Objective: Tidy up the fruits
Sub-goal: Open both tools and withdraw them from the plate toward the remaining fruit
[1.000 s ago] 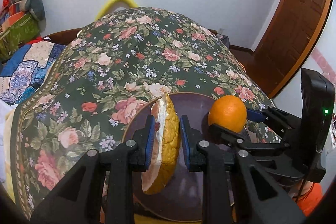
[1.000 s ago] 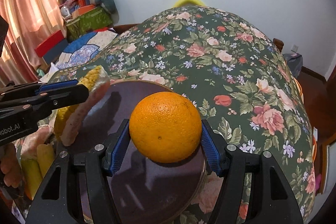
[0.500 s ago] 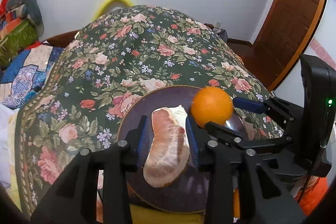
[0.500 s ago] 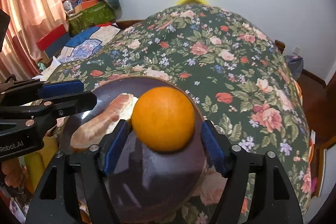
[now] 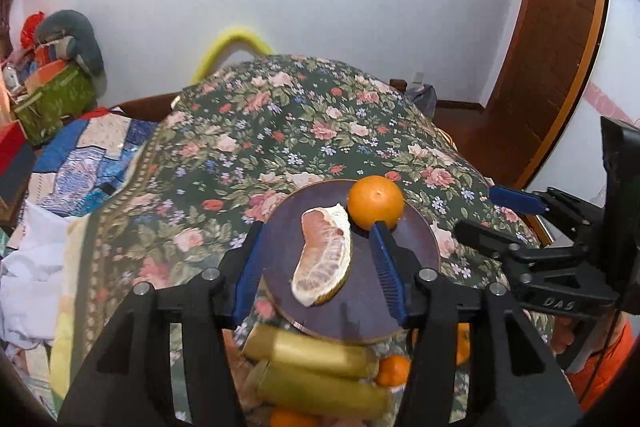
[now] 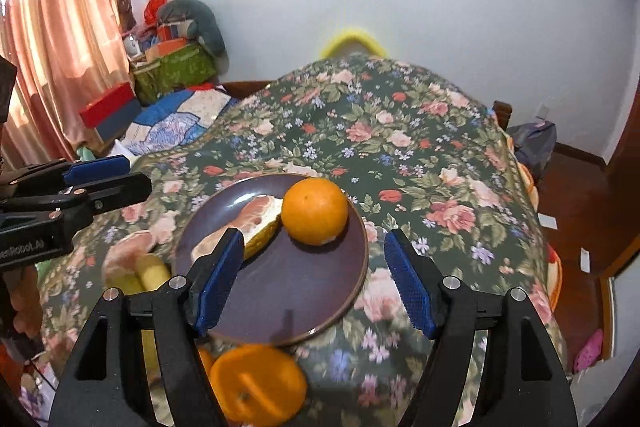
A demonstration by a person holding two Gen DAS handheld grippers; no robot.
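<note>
A dark purple plate (image 5: 416, 251) lies on the floral cloth; it also shows in the right wrist view (image 6: 288, 291). On it lie a peeled pomelo wedge (image 5: 324, 259) (image 6: 248, 223) and an orange (image 5: 375, 202) (image 6: 314, 211), touching each other. My left gripper (image 5: 318, 267) is open above the wedge, holding nothing. My right gripper (image 6: 314, 283) is open above the plate's near half, holding nothing. Each gripper shows in the other's view, the right gripper (image 5: 496, 215) at the right edge and the left gripper (image 6: 124, 175) at the left edge.
Below the plate's near edge lie bananas (image 5: 320, 371) and small oranges (image 5: 394, 371). An orange (image 6: 256, 383) and bananas (image 6: 152, 275) show near the plate in the right wrist view. The floral-covered surface (image 6: 400, 155) stretches beyond. A wooden door (image 5: 556, 39) stands right.
Both grippers have opened and pulled back and up. The pomelo wedge and the orange, held a second ago, now rest on the plate.
</note>
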